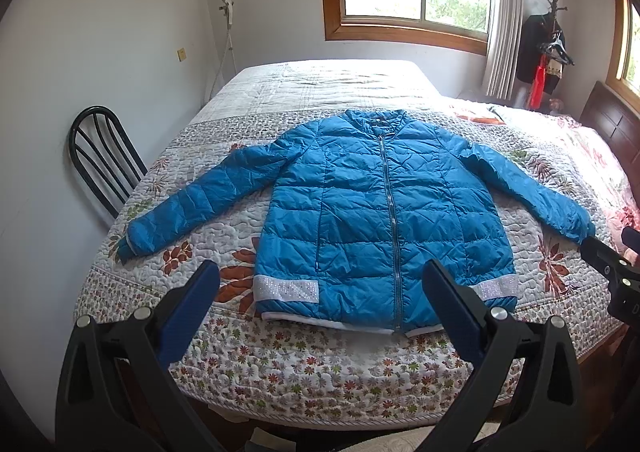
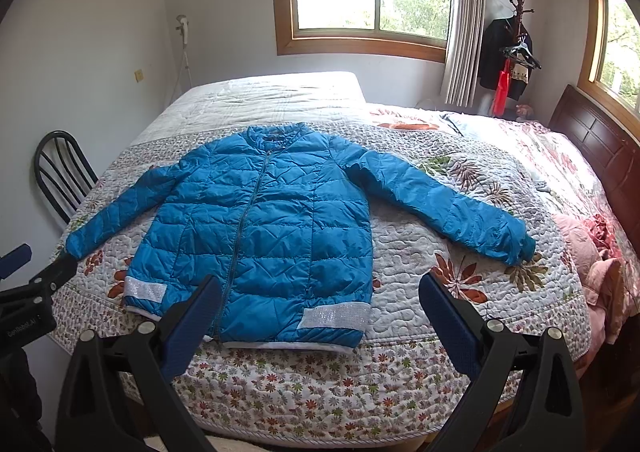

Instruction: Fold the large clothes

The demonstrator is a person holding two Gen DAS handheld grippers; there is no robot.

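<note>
on floral quilt [image 1: 280,364], blue puffer jacket [image 1: 360,204] flat, zipped, sleeves spread

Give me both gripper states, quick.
Left gripper: open, holding nothing, above the blue jacket.
Right gripper: open, holding nothing.

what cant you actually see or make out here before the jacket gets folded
- Back of the blue jacket: it lies face up on the quilt, both views.
- Collar label: too small to read.
- Part of the hem: behind the left gripper finger in the left view, the right gripper finger in the right view.
- Clothes on the coat rack: small and dark.
- Floor: cut off by the bottom edge.
</note>
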